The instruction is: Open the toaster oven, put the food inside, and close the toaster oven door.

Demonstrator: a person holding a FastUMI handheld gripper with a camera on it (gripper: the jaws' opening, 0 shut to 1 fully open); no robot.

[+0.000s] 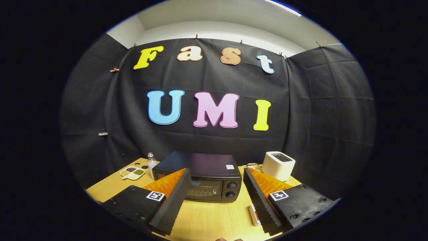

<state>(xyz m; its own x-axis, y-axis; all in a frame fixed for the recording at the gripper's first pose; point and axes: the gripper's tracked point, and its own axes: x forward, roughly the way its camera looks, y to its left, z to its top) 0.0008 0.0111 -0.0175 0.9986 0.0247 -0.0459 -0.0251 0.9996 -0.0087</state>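
One divided dish (pixel 132 172) and one bottle (pixel 151 165) stand left of the toaster oven (pixel 204 177); one white toaster (pixel 278 165) right of it. The oven sits mid-desk (pixel 207 217), door shut. Gripper (pixel 214 197) fingers spread, holding nothing, short of the oven. Risk: a careless approach could shove the oven or topple the bottle.

Gripper (pixel 216 197): I see my fingers spread wide, nothing between them, held above the table.
Toaster oven (pixel 200 175): black, door closed, just ahead of my fingers and framed by the gap.
Table (pixel 204 219): light wood.
Bottle (pixel 152 165): clear, just beside the oven's left side.
Divided dish (pixel 132 172): left of the bottle, holding small foods.
White toaster (pixel 278 165): right of the oven, apart from it.
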